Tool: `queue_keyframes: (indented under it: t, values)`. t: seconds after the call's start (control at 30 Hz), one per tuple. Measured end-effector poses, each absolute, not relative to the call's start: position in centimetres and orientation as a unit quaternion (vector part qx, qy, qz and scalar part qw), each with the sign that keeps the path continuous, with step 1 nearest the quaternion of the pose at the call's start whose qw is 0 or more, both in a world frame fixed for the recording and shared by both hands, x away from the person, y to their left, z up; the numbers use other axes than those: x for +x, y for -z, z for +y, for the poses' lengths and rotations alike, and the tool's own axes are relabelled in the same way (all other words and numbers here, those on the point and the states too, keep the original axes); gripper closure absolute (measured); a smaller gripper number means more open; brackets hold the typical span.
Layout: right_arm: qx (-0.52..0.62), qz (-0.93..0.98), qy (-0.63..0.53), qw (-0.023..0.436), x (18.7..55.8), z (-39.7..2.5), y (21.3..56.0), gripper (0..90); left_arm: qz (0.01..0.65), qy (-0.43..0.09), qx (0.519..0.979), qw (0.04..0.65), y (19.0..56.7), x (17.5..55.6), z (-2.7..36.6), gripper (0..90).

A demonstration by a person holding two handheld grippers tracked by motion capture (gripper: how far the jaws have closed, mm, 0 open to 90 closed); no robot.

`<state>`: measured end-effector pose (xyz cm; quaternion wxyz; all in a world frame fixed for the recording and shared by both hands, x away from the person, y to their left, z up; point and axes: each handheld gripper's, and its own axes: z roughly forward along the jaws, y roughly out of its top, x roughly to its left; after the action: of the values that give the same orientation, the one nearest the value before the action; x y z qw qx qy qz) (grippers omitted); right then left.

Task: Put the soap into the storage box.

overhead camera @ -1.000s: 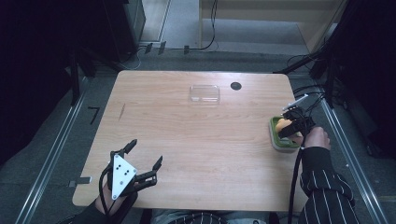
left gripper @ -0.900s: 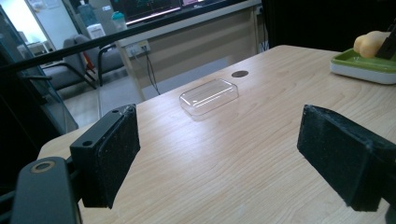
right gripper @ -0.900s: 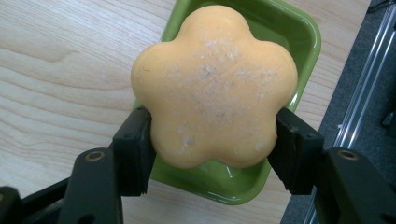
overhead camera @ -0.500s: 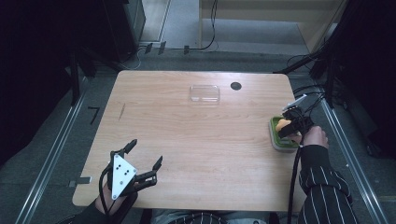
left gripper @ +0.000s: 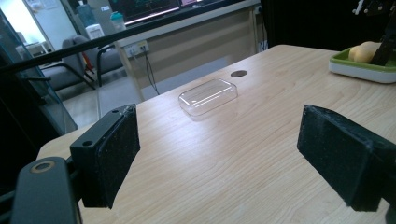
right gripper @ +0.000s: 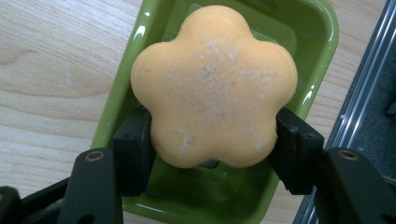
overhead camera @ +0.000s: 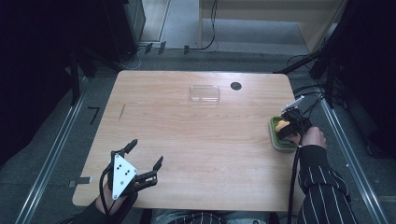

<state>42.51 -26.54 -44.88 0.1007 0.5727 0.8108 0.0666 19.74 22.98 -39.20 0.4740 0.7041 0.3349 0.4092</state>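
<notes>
Pale wooden desk [overhead camera: 205, 140] carries a green dish [right gripper: 140, 93] at its right edge; there the right tool [right gripper: 212, 142] clamps an orange flower-shaped soap [right gripper: 215, 84] over the dish. Near left, the left tool [left gripper: 219, 154] gapes empty, a clear lid [overhead camera: 204, 93] lying far off.

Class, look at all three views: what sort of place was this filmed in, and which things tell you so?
Probably an office or lab workspace. A bare wooden table stands on a floor with cables trailing across it, and the left gripper view shows office chairs, a wall socket and bottles behind it.
</notes>
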Motion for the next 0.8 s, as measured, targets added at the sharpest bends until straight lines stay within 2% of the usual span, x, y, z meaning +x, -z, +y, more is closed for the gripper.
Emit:
queue_keyframes:
  t: [0.8]
  values:
    - [0.572,0.813,-0.05,0.096,42.69,-26.27,45.51,39.0,0.337,-0.409,0.702,0.475,39.2,19.67,23.03,13.5]
